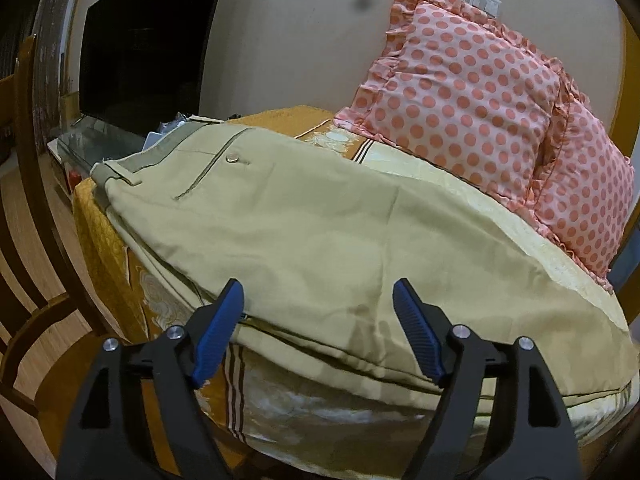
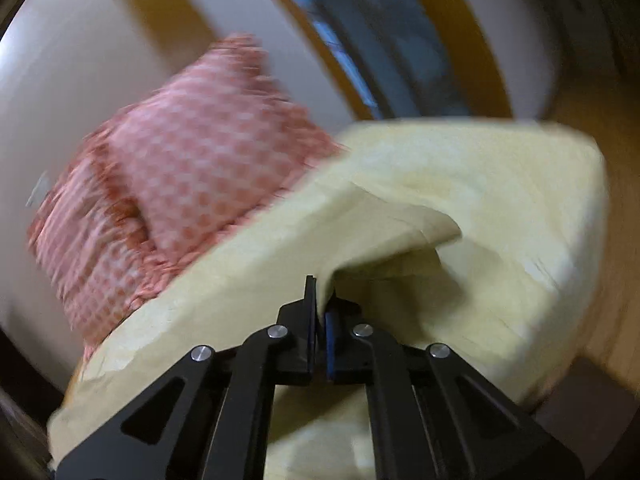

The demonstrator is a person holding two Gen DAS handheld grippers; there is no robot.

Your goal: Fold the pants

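Beige pants [image 1: 304, 224] lie flat on a bed, waistband at the far left with a buttoned back pocket [image 1: 231, 157]. My left gripper [image 1: 318, 300] is open, its blue pads [image 1: 219, 332] just above the pants' near edge, holding nothing. In the blurred right wrist view my right gripper [image 2: 322, 300] is shut on a fold of the pants [image 2: 400, 240], lifting the cloth into a ridge above the bed.
Two pink polka-dot pillows [image 1: 472, 92] lean against the wall at the bed's far right; they also show in the right wrist view [image 2: 180, 168]. A gold patterned bedspread [image 1: 120, 280] covers the bed. A wooden chair [image 1: 28, 300] stands left. A dark screen [image 1: 144, 40] stands behind.
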